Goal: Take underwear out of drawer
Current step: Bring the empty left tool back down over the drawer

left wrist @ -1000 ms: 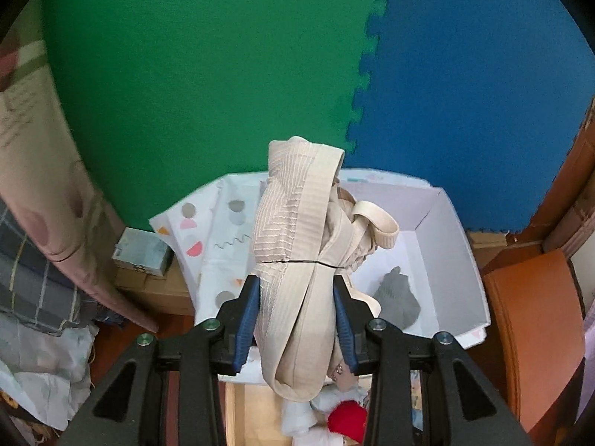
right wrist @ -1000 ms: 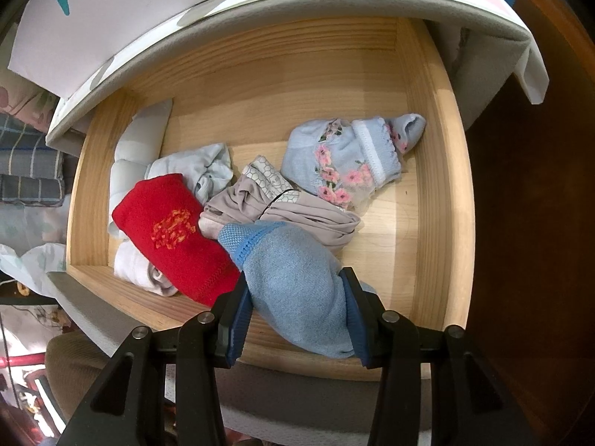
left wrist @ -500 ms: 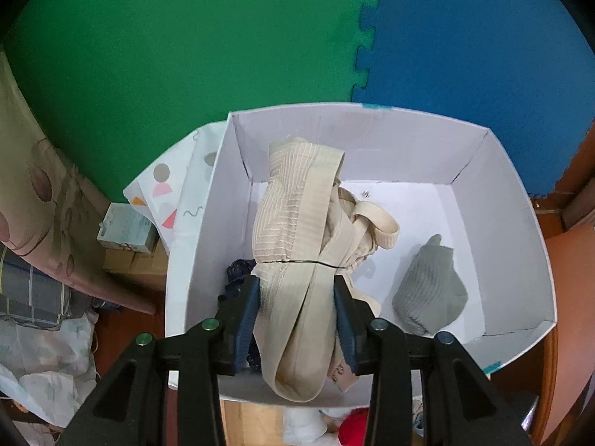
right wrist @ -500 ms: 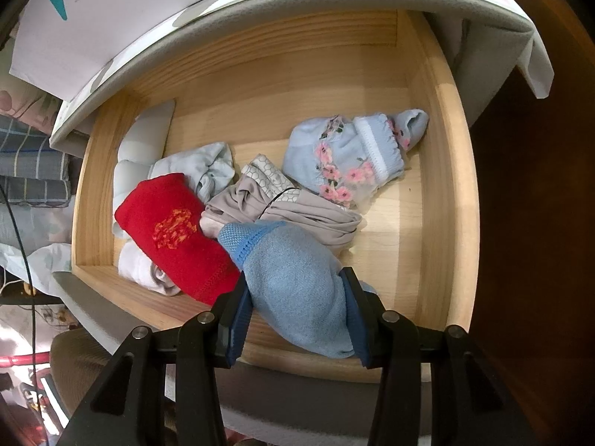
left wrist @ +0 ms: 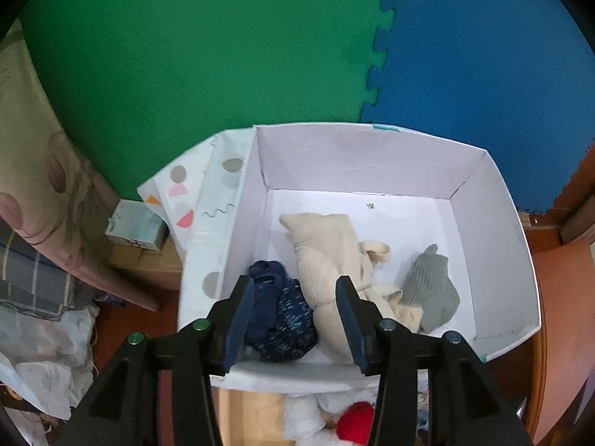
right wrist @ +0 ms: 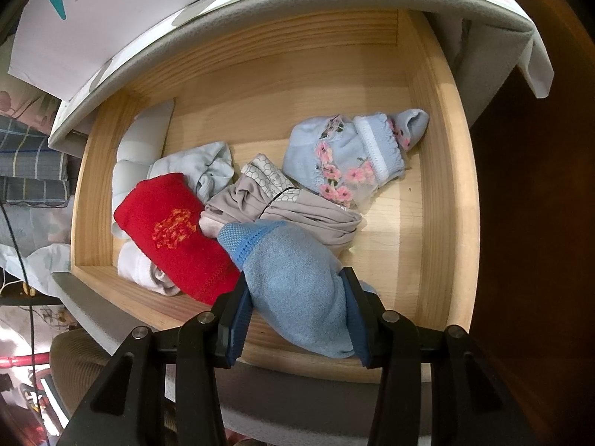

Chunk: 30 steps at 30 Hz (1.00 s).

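a: what's around?
b: green and blue foam mat (left wrist: pixel 260 55); white box (left wrist: pixel 494 230) ahead of the left tool (left wrist: pixel 295 319), jaws apart, empty.
a: and the right tool (right wrist: pixel 297 319)?
b: clamped on blue underwear (right wrist: pixel 297 282) above the drawer (right wrist: pixel 438 193); lift clear before swinging boxward.

Green foam mat (left wrist: pixel 208 55) joins blue mat (left wrist: pixel 483 67); small teal box (left wrist: pixel 135 225) left.
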{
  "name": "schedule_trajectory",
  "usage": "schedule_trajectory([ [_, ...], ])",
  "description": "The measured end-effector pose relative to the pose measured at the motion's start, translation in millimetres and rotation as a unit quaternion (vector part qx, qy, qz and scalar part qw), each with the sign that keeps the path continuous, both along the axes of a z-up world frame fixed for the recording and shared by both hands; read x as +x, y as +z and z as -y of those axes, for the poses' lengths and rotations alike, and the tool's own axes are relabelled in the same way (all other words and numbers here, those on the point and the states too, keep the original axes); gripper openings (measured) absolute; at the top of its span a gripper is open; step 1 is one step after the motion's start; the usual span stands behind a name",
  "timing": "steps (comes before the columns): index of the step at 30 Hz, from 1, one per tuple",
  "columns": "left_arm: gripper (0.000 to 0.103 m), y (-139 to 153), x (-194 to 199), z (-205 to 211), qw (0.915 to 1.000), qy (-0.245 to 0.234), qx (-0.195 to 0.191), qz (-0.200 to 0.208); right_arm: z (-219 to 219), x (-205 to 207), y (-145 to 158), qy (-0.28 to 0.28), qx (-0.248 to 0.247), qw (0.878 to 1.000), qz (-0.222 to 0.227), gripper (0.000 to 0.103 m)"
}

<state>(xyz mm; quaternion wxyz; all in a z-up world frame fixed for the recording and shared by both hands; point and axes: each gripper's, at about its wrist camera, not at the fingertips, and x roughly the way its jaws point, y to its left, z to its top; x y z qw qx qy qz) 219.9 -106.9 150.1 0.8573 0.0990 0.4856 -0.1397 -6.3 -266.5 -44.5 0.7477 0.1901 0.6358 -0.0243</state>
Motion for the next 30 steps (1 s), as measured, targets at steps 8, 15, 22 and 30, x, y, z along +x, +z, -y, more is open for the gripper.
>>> schedule_trajectory([
  [8,0.048,2.4,-58.7,-44.2,1.0,-0.001,-0.001,0.008,-1.2,0.5,-0.2,0.0,-0.005,1.0,-0.002,0.043],
  [15,0.049,-42.1,-109.2,-77.3,0.9996,0.012,0.023,-0.006,-4.9,2.2,0.0,0.005,-0.015,1.0,-0.003,0.043],
  [22,0.049,-106.5,-138.6,-94.4,0.9972,0.044,0.018,-0.057,-8.8,3.5,0.8,0.014,-0.031,0.999,-0.004,0.042],
  [30,0.049,-163.4,-161.9,-94.5,0.9937,0.068,0.021,-0.087,-13.7,3.1,3.9,0.02,-0.048,0.999,0.002,0.042],
])
